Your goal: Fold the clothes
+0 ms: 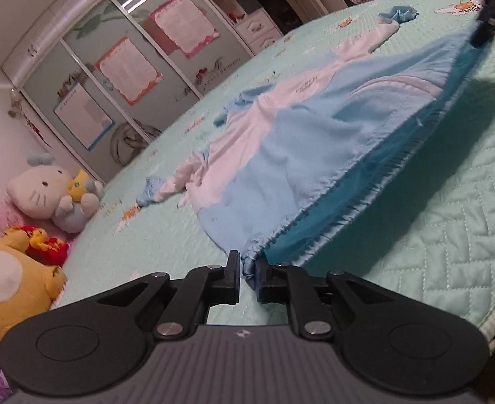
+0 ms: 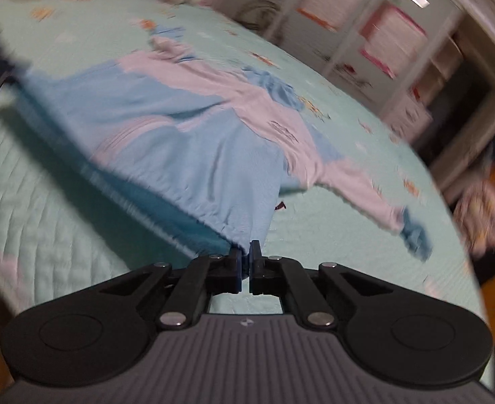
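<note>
Here, in the left wrist view, our left gripper (image 1: 248, 271) pinches a bunched hem corner of the blue-and-white garment (image 1: 301, 134), which stretches ahead of the fingers over the quilted bed (image 1: 449, 235). In the right wrist view, our right gripper (image 2: 246, 261) clamps the opposite corner. The cloth looks light, soft and droopy; hem corners seem the best holds.

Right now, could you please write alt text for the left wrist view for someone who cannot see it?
The left gripper pinches one hem corner of a blue and white garment, lifting its edge above a mint green quilted bed. The right gripper holds the opposite corner at upper right. Stuffed toys sit beyond the bed at left, before a wardrobe.
</note>
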Tool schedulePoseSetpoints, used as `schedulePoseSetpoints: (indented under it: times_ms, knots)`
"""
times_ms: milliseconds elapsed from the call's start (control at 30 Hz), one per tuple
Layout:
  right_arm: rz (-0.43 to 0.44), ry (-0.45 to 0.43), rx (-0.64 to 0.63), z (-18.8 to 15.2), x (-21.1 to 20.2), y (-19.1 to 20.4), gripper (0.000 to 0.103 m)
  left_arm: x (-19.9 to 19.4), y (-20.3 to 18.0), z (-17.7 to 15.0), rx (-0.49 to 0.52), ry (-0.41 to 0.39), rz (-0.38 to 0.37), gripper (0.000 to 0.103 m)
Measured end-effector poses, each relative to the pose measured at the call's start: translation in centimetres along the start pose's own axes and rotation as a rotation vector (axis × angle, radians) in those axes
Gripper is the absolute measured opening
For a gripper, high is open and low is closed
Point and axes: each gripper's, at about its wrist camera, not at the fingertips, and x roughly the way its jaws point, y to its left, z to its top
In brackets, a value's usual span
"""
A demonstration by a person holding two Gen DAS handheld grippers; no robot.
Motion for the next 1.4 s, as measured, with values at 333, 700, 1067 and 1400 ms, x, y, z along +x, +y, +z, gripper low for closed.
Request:
schedulePoseSetpoints:
  times_ms: [333,700,1067,1400]
  knots:
    - [0.132,0.029,0.049,-2.1,1.9,1.6,0.009,1.1,-0.6,-1.3,0.038,0.08,-0.023,0.029]
    - [0.51,0.03,0.653,-6.0,1.8,-8.4,0.061,1.1,3.2,-1.9,-0.279,0.128,-0.134,0.058]
    - [0.386,-0.004,0.75,-6.5,2.5,-8.4,0.061,0.4,0.8,-0.7,-0.108,0.004,-0.101,0.066]
    - [0.339,0.02,0.861,-7.1,4.8,-8.7,0.061,1.5,2.8,-2.7,-0.202,0.127,0.003,0.057]
